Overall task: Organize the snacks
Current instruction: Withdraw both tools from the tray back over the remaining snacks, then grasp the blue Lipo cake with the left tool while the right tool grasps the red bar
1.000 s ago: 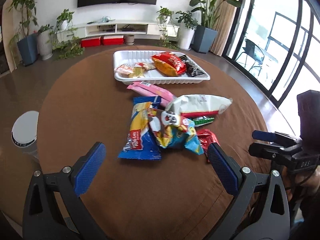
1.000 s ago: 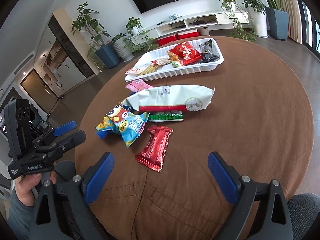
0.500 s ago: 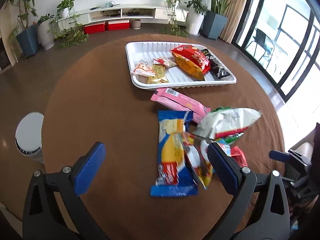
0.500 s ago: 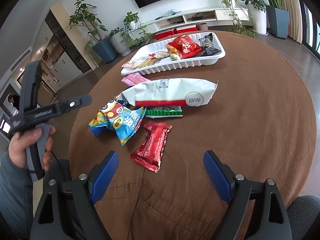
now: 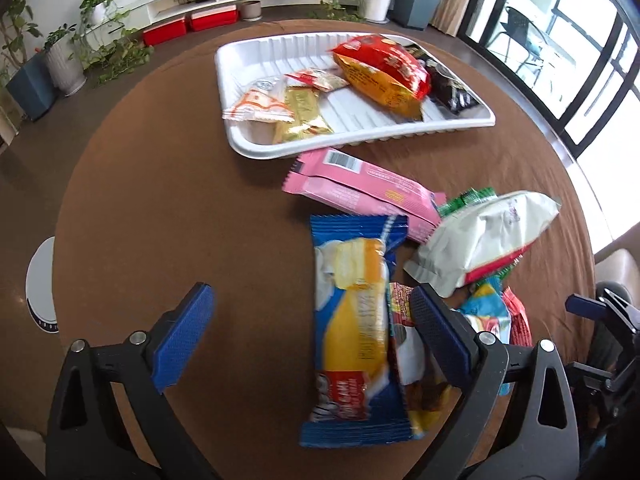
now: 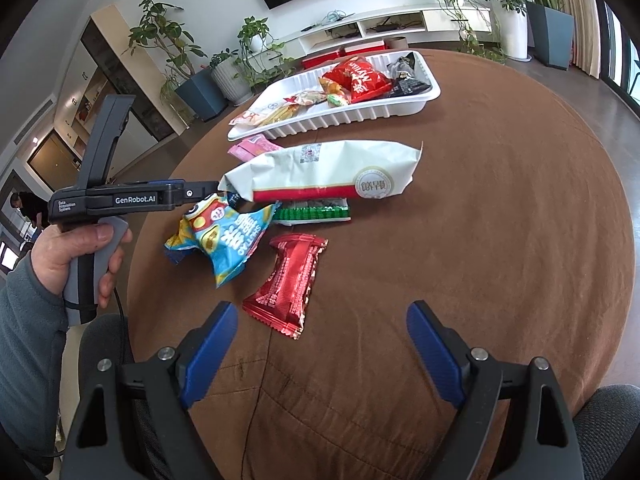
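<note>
A white tray [image 5: 256, 144] at the far side of the round brown table holds several snacks, among them a red-orange bag [image 5: 380, 74]; it also shows in the right wrist view [image 6: 360, 114]. Loose snacks lie in front of it: a pink bar [image 5: 360, 190], a blue-yellow pack [image 5: 356, 336], a white pouch [image 5: 480, 242] [image 6: 328, 174], a green pack [image 6: 316, 214], a light-blue bag [image 6: 224, 240] and a red pack [image 6: 290, 284]. My left gripper [image 5: 312, 340] is open, its fingers straddling the blue-yellow pack. My right gripper [image 6: 320, 352] is open and empty just before the red pack.
The left hand-held gripper body [image 6: 116, 200] reaches in from the left over the snack pile. A white round object [image 5: 40, 284] stands beside the table on the left. Plants and a low TV shelf lie beyond the table.
My left gripper has moved forward and down over the snack pile, now straddling the blue-yellow pack. The right gripper has crept slightly forward toward the red pack.
</note>
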### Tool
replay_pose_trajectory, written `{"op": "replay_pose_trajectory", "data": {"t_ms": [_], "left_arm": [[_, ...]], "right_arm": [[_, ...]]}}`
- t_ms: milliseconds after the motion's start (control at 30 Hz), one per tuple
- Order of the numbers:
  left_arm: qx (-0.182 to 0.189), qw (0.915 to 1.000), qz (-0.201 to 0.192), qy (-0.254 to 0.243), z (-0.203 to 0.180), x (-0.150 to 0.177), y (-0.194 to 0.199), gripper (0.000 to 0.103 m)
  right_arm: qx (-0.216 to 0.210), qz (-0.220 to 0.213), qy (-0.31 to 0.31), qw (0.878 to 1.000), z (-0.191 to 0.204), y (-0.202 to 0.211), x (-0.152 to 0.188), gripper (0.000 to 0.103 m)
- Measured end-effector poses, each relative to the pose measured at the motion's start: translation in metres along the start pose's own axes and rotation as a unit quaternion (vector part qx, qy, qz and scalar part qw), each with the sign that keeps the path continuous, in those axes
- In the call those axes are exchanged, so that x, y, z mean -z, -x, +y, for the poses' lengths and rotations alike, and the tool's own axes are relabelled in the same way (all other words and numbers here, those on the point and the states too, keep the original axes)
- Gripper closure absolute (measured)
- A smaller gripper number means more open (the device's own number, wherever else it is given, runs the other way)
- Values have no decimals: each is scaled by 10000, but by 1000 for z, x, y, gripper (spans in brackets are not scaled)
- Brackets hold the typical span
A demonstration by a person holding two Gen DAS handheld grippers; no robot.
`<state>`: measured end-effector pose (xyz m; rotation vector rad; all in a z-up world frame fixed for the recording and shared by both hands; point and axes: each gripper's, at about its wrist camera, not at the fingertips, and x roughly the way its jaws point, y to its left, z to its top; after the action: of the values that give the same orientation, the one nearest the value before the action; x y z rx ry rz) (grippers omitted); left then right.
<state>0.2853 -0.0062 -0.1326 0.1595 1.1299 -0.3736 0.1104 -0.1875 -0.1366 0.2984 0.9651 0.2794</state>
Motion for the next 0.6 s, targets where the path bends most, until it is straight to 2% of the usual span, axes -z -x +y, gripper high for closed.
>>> {"op": "replay_pose_trajectory", "data": {"t_ms": [133, 233, 300, 400, 500, 600], "left_arm": [[-116, 9998, 120, -120, -2, 2, -7, 5], [-105, 9998, 145, -72, 4, 3, -10, 10], [-158, 9995, 198, -164, 3, 3, -14, 16], [-151, 9986, 369, -338, -1, 5, -21, 32], [-211, 9983, 367, -390, -2, 3, -24, 35], [-183, 9983, 329, -436, -4, 1, -23, 53]], "right_arm": [[-2, 34, 41, 10000, 3, -2, 1, 14], [22, 15, 82, 10000, 4, -2, -1, 14], [21, 31, 67, 10000, 4, -4, -1, 14], [22, 42, 70, 10000, 6, -5, 0, 14], [43, 46, 123, 9999, 9, -5, 0, 14], [114, 22, 155, 9998, 10, -5, -1, 14]]}}
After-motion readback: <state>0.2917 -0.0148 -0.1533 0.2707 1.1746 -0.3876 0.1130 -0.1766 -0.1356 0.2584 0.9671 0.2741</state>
